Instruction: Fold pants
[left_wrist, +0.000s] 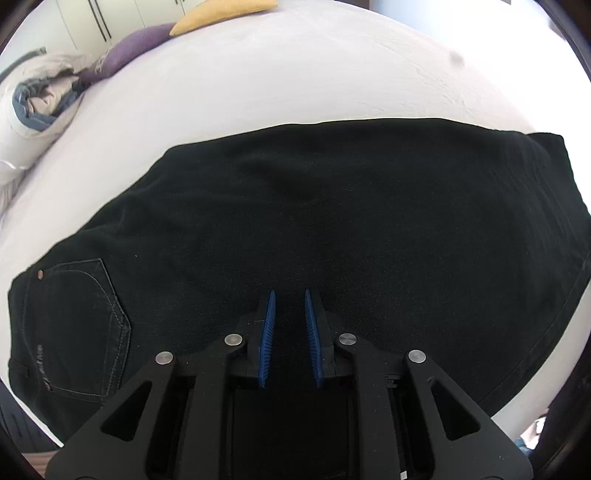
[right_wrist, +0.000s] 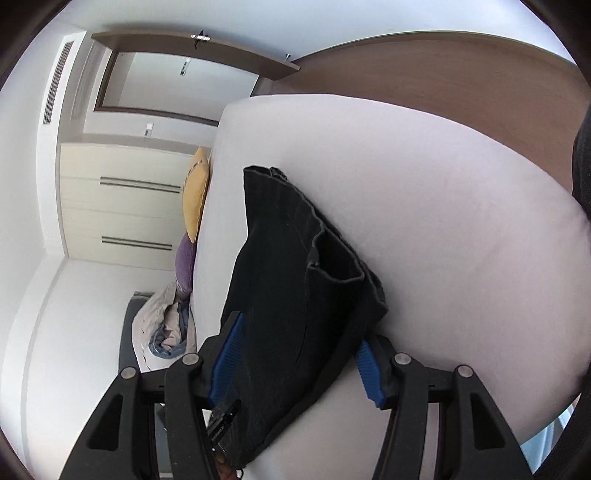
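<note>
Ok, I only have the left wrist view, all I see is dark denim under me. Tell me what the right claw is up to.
Observer: The right claw is open, with the black jeans lying between its blue pads.
Operator: Say whether it is clamping them.
Observer: It does not look so. The pads stand wide apart and the cloth lies loose between them, resting on the white bed.
Operator: Describe the leg end from that side.
Observer: One leg hem gapes open like a mouth on top of the folded layers. It is not lying flat.
</note>
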